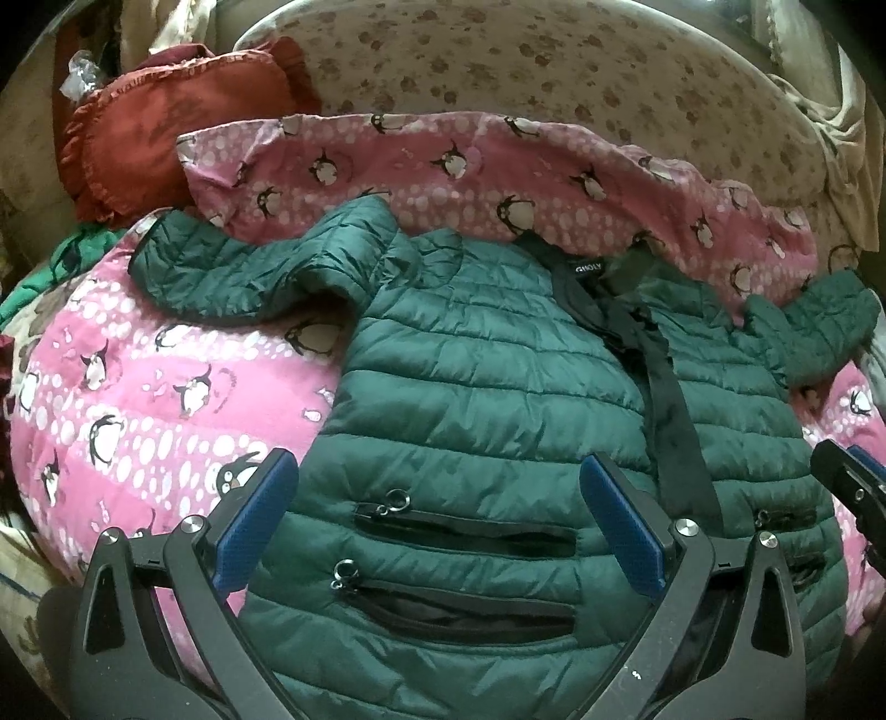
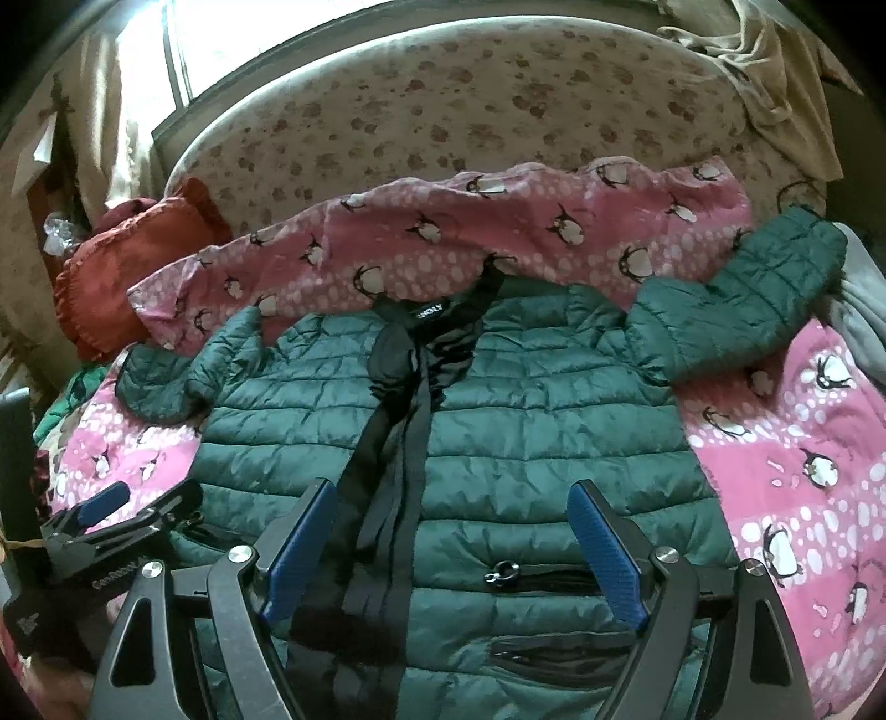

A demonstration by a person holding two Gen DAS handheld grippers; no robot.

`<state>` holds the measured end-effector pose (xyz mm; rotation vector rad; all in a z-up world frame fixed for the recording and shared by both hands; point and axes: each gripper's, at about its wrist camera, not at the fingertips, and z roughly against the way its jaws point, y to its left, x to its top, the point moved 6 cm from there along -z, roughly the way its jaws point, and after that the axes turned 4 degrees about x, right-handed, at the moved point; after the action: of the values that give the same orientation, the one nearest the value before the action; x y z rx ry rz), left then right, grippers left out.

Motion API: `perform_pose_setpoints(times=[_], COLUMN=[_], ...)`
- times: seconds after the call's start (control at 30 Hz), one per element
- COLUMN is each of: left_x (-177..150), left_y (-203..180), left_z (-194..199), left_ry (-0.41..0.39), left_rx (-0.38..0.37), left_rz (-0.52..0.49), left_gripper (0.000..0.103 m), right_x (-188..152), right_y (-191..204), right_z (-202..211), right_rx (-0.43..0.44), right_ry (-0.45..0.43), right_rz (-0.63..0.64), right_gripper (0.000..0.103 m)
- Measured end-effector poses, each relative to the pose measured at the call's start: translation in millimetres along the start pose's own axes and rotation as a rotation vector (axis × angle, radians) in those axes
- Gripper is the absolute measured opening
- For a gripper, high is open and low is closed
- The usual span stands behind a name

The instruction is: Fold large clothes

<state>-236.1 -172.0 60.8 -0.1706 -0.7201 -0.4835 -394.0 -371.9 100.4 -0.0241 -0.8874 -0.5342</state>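
A dark green quilted puffer jacket [image 1: 487,387] lies front up on a pink penguin blanket [image 1: 138,399], sleeves spread to both sides, black zipper strip down its middle. It also shows in the right wrist view [image 2: 554,443]. My left gripper [image 1: 440,498] is open and empty, hovering over the jacket's left half above two zip pockets [image 1: 459,526]. My right gripper [image 2: 454,526] is open and empty over the jacket's lower middle, beside the zipper strip [image 2: 398,443]. The right gripper shows at the left wrist view's right edge [image 1: 853,487]; the left gripper shows at the right wrist view's left [image 2: 122,515].
The blanket [image 2: 803,471] covers a bed with a beige flower-print sheet [image 1: 526,72] behind. A red frilled cushion [image 1: 166,127] lies at the back left, also in the right wrist view [image 2: 122,260]. Green cloth [image 1: 66,255] is bunched at the left. Beige fabric [image 2: 775,50] sits at the back right.
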Motion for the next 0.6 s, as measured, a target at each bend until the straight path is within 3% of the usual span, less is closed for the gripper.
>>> perform_pose_setpoints(times=[0.6], left_x=[-3.6], left_y=[-2.2], left_z=[-1.1], left_ry=[0.004], left_rx=[0.003], left_rz=[-0.006], left_gripper=[0.102], right_x=[-6.1], right_y=[-10.8], right_z=[-0.1], right_rx=[0.0], right_ry=[-0.003], right_rz=[-0.04], right_gripper=[0.084])
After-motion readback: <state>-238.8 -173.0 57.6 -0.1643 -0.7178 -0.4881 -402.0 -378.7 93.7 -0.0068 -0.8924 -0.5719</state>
